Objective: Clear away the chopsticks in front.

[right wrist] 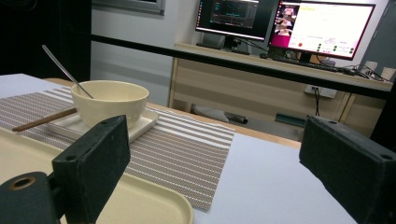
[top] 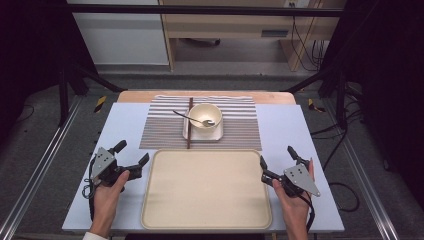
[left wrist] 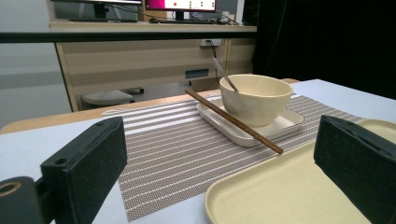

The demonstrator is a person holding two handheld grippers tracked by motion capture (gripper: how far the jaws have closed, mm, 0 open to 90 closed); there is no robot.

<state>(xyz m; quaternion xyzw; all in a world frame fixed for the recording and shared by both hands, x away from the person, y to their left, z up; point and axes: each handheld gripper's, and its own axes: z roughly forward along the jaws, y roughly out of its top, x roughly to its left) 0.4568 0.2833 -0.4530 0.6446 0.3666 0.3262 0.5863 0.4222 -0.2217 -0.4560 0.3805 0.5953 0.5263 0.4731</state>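
A blue table (top: 120,125) sits in a room with screens. The tray (top: 206,189) lies bare between the left gripper (top: 131,155) and right gripper (top: 276,161), both with jaws wide apart, holding nothing. Past them, the bowl (top: 205,116) with its spoon (top: 186,116) sits on a plate (top: 202,134), chopsticks (top: 189,122) alongside, easy to reach.

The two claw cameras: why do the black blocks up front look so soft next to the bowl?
In the left gripper view the bowl is sharp, while the near claw pads blur; likewise the right gripper view's pads; high view is evenly lit.
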